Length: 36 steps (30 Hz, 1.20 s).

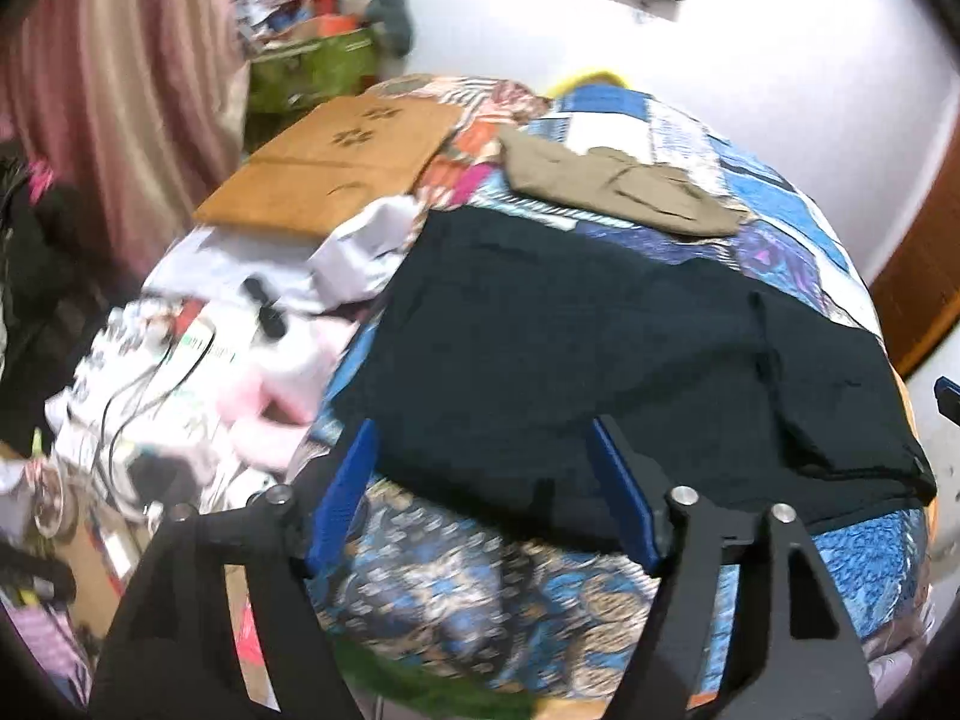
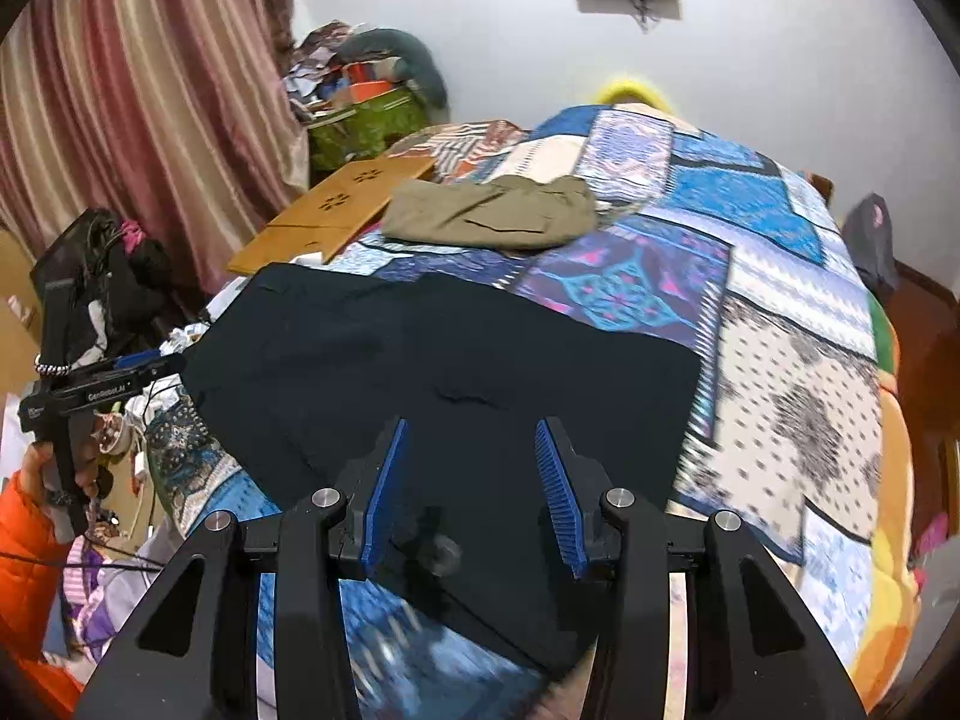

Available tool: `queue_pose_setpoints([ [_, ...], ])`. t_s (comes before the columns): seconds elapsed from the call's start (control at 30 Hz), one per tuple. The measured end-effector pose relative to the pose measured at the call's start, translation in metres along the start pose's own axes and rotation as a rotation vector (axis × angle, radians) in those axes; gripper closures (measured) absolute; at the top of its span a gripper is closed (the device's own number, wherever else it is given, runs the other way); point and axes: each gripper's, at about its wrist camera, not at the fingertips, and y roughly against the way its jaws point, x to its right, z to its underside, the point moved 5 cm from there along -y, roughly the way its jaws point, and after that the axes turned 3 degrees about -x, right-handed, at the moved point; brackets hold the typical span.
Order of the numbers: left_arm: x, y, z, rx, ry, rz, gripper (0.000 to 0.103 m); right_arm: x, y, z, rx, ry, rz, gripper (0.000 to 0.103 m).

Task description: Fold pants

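With my left gripper (image 1: 480,450) spread wide and my right gripper (image 2: 468,462) half open, both empty above the black pants (image 1: 600,348), a shallow pinch could drag the quilt (image 2: 780,360) along.

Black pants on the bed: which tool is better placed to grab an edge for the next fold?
Probably right. The right tool hangs open directly over the black pants near their front edge; the left tool, also open, sits off toward their left edge.

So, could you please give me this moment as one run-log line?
task: fold pants | black pants: flat on quilt | khaki pants: folded beyond | left gripper: open, empty | right gripper: open, above black pants
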Motion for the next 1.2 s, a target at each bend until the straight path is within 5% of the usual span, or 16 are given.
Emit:
queue_pose_setpoints([
  [0.37,-0.013,-0.033,0.031,-0.132,0.123,0.169,0.03,-0.035,-0.065,0.017,-0.149,0.038,-0.04,0.062],
  [0.6,-0.014,-0.049,0.025,-0.154,0.199,0.281,0.03,-0.036,-0.067,0.024,-0.15,0.04,-0.037,0.061],
  [0.87,-0.019,-0.07,0.009,-0.148,0.254,0.269,0.03,-0.038,-0.068,0.027,-0.153,0.051,-0.042,0.061],
  [1.0,-0.013,-0.073,0.0,-0.14,0.179,0.171,0.06,-0.037,-0.068,0.026,-0.153,0.047,-0.051,0.061],
  [1.1,-0.014,-0.072,-0.004,-0.142,0.165,0.19,0.079,-0.036,-0.067,0.026,-0.152,0.039,-0.057,0.061],
  [1.2,-0.006,-0.061,-0.012,-0.112,0.11,0.192,0.086,-0.034,-0.066,0.025,-0.151,0.013,-0.066,0.062],
])
